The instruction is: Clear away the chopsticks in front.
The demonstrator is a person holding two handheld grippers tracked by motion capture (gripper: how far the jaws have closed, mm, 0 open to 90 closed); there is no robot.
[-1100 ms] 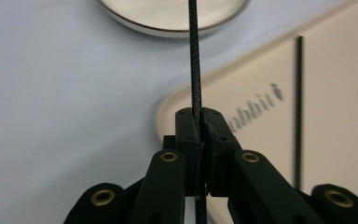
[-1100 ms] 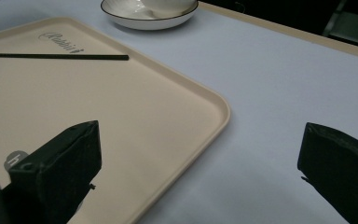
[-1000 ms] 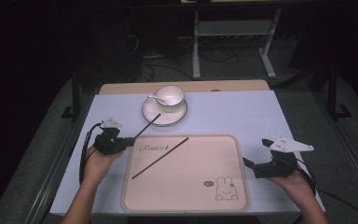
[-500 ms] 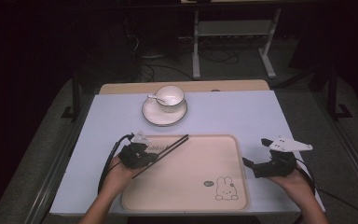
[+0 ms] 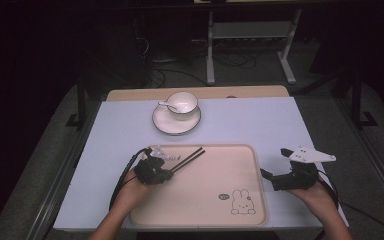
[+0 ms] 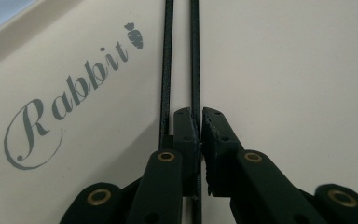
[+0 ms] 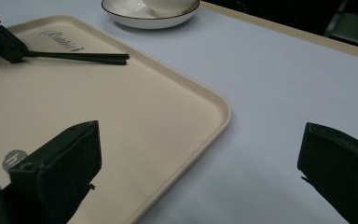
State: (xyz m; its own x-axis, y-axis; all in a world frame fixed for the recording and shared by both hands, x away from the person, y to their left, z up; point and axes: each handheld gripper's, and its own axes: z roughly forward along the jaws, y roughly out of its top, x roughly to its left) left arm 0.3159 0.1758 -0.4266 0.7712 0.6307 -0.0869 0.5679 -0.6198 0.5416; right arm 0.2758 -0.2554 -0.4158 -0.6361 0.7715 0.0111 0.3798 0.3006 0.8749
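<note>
— Gripping one of the chopsticks [image 6: 195, 60] on the tray [image 5: 200, 200], our left gripper [image 6: 200, 126] has its jaws clamped on it; the other stick lies just beside.

— We should lift level and slowly, so it doesn't swivel. Our right gripper [image 7: 200, 172] waits with jaws apart, holding nothing.
</note>
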